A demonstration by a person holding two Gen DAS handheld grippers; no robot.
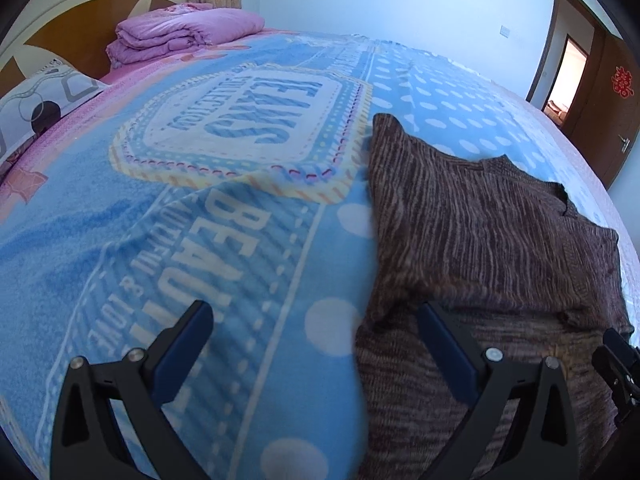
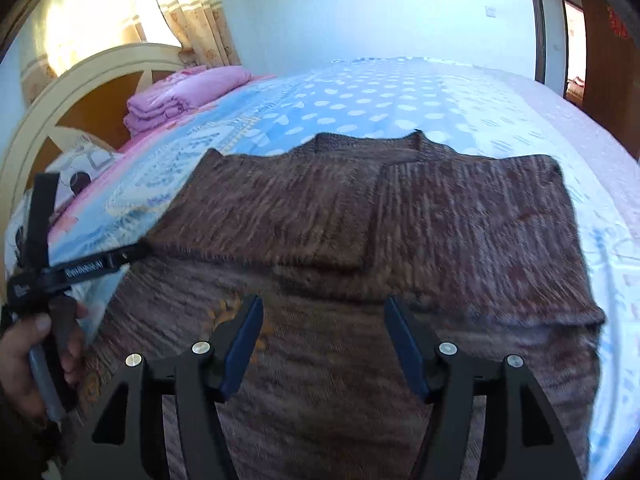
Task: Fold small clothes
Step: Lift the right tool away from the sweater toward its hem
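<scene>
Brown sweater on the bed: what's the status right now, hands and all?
Left gripper open, empty, over the sweater's edge. Right gripper open, above sweater, nothing held. Sweater partly folded, flat on blue blanket. Nothing in the way.

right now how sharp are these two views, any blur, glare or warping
Left wrist view: bed bulges from fisheye, dark corners, sweater fairly sharp far off, soft near the left gripper. Right wrist view: sweater smeared by blur near the right gripper, curtain washed out by window glare.
</scene>
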